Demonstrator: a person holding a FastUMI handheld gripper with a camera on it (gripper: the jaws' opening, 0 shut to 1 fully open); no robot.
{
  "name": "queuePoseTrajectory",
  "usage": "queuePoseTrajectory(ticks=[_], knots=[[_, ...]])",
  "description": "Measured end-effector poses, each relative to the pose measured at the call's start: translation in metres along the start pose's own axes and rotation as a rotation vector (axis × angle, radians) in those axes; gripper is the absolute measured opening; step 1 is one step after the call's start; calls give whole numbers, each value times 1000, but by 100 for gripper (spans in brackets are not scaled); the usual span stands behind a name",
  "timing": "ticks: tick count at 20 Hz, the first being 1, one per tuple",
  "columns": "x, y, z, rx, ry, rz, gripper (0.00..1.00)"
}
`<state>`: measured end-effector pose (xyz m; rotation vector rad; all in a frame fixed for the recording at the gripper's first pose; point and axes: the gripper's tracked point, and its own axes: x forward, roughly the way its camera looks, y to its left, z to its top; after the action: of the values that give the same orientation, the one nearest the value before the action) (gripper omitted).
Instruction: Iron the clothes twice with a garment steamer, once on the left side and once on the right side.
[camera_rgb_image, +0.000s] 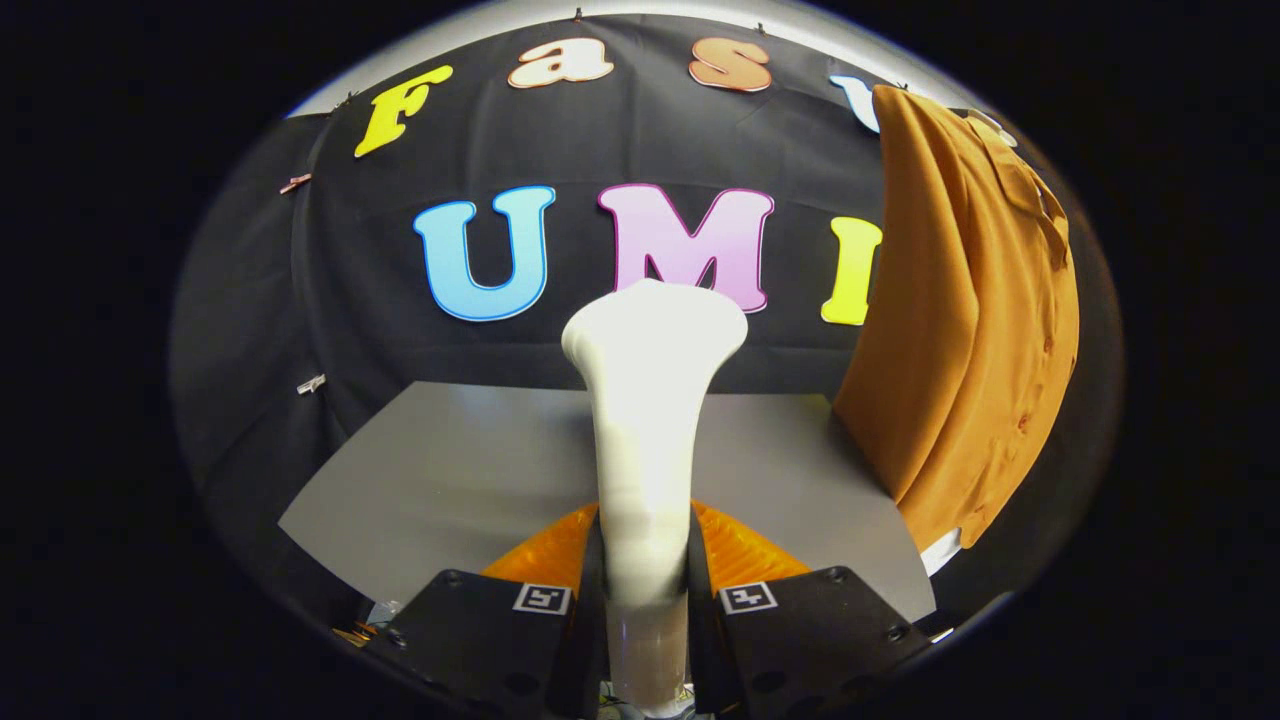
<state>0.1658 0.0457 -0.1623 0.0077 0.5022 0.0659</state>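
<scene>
A white garment steamer (648, 420) stands upright between my fingers, its handle pinched by both, its wide head rising ahead of them. My gripper (646, 575) is shut on that handle. An orange-brown buttoned shirt (975, 330) hangs to the right, beyond the fingers, its button strip facing away to the right. The steamer head is well left of the shirt and apart from it.
A grey tabletop (450, 480) spreads beyond the fingers, in front of the black cloth wall (330, 300). A few small clips (311, 383) pin the cloth at the left. Something white (940, 552) peeks out below the shirt's hem.
</scene>
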Motion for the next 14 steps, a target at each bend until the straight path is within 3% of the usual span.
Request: queuePoseTrajectory(ticks=[14], knots=[[-106,-6,28,50,-182,-107,39]])
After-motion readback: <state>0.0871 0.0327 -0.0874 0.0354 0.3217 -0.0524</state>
